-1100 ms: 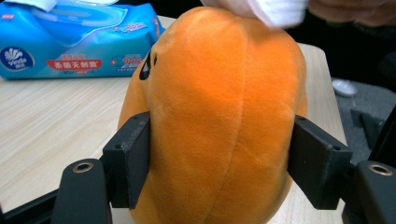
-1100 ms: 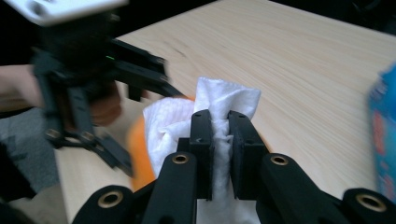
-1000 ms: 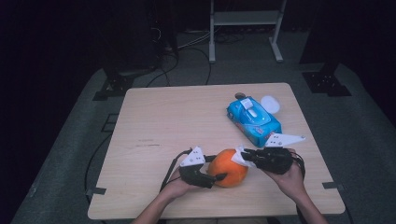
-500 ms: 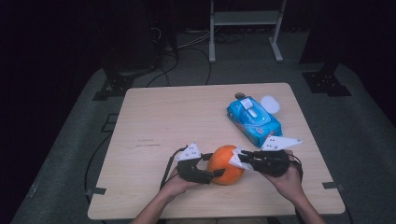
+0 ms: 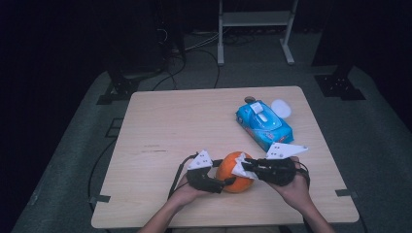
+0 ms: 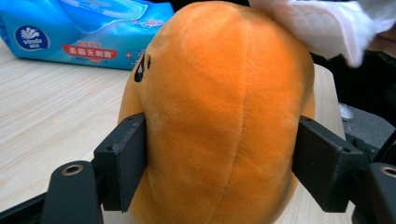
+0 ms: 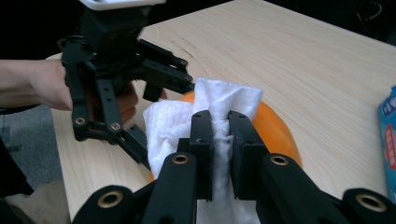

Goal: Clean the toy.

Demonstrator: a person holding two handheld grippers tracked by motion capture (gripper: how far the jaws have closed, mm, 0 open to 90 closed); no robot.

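Since a second ago my right gripper (image 5: 247,167) has slid its white wipe (image 7: 205,112) a little across the top of the orange plush toy (image 5: 234,171), and the left gripper (image 5: 221,183) has just been letting its jaws out while the toy sits between them. That toy rests near the front edge of the bench (image 5: 194,121), about midway along it, with the blue pack of wet wipes (image 5: 264,124) well apart toward the far right corner. In the left gripper view the black pads flank the toy's sides and seem to me still to be touching the fabric, though with little squeeze. The right jaws are pressed together on a fold of the wipe, which drapes over the toy's crown. My worry is the loosening left hold: if it eases further while I rub, the soft round toy could roll or skid toward the front edge. The thin wipe could also slip from the right jaws if it snags on the plush.
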